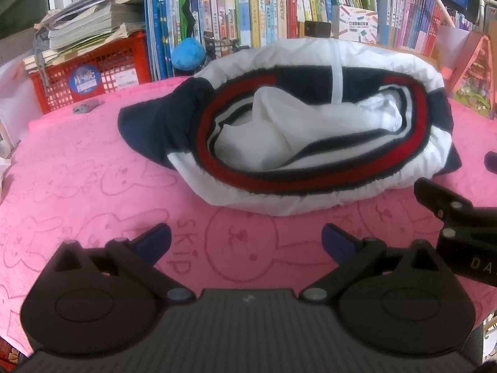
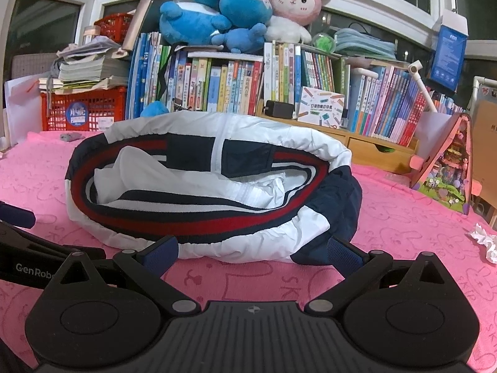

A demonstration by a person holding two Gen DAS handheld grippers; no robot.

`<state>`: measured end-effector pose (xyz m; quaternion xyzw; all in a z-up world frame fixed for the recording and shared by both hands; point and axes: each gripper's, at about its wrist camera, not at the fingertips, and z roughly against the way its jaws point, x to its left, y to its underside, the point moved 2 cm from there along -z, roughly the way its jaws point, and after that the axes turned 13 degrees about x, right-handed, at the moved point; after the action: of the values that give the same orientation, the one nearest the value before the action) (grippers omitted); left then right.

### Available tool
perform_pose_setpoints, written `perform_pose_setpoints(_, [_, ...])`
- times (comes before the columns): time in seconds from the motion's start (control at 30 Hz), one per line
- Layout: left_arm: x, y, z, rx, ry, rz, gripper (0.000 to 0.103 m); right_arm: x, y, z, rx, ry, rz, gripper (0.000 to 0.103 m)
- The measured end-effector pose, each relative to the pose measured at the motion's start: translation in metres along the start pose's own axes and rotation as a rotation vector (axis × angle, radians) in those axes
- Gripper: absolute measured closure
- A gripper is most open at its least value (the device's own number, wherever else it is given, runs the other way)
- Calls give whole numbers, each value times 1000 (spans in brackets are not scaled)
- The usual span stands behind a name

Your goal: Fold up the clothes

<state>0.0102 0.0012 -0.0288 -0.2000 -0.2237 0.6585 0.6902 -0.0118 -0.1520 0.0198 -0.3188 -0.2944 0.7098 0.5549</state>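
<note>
Your jacket [image 1: 289,143] sits bundled on the pink towel [image 1: 93,186] over the desk. Both claws, left claw [image 1: 246,242] and right claw [image 2: 253,253], are released just before it, so next grasp its near hem.

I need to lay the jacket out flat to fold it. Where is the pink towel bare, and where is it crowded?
Bare pink towel lies left of the jacket, up to the red crate, and in front of it by the left gripper. To the right, more shows between the jacket and the crumpled tissue. The back is crowded: books, the pink toy house.
</note>
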Motion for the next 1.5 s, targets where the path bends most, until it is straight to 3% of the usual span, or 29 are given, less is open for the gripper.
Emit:
perform_pose_setpoints(0.13, [8,-5,3,-17,-10,6,0,-1,-8,-3,-44,40,51,0])
perform_pose_setpoints(0.3, [28,-24,10,-75,-35,47,0,-1,-44,-37,-151,238,221,0])
perform_pose_setpoints(0.4, [38,-34,15,-122,-56,64,0,1,-68,-76,-135,273,310,0])
perform_pose_setpoints(0.53, [47,-44,12,-143,-78,76,0,22,-79,-141,-78,347,557,0])
perform_pose_setpoints(0.63, [52,-50,5,-147,-83,66,0,24,-95,-163,-96,392,574,0])
perform_pose_setpoints(0.7, [54,-56,-3,-152,-94,57,0,15,-114,-160,-163,489,492,0])
perform_pose_setpoints(0.77, [54,-64,-11,-159,-98,43,0,5,-125,-148,-231,531,412,0])
perform_pose_setpoints(0.9, [47,-75,-31,-152,-108,14,0,-11,-123,-118,-323,471,372,0])
perform_pose_setpoints(1.0, [37,-76,-36,-162,-92,-9,0,-11,-112,-101,-396,504,409,0])
perform_pose_setpoints(1.07, [29,-74,-31,-202,-81,-45,0,-15,-108,-88,-460,499,369,0])
perform_pose_setpoints(1.13, [21,-73,-30,-247,-101,-75,0,-23,-107,-67,-523,402,272,0])
perform_pose_setpoints(1.2, [18,-76,-31,-307,-106,-84,0,-40,-110,-37,-562,221,134,0])
perform_pose_setpoints(1.3, [24,-91,-36,-340,-88,-57,0,-76,-119,-12,-503,-82,-50,0])
perform_pose_setpoints(1.33, [29,-97,-35,-350,-84,-39,0,-85,-123,-12,-464,-126,-83,0])
perform_pose_setpoints(1.4, [45,-111,-34,-376,-98,0,0,-100,-128,-21,-372,-144,-111,0])
perform_pose_setpoints(1.5, [66,-128,-34,-378,-115,34,0,-103,-125,-45,-216,-32,-20,0])
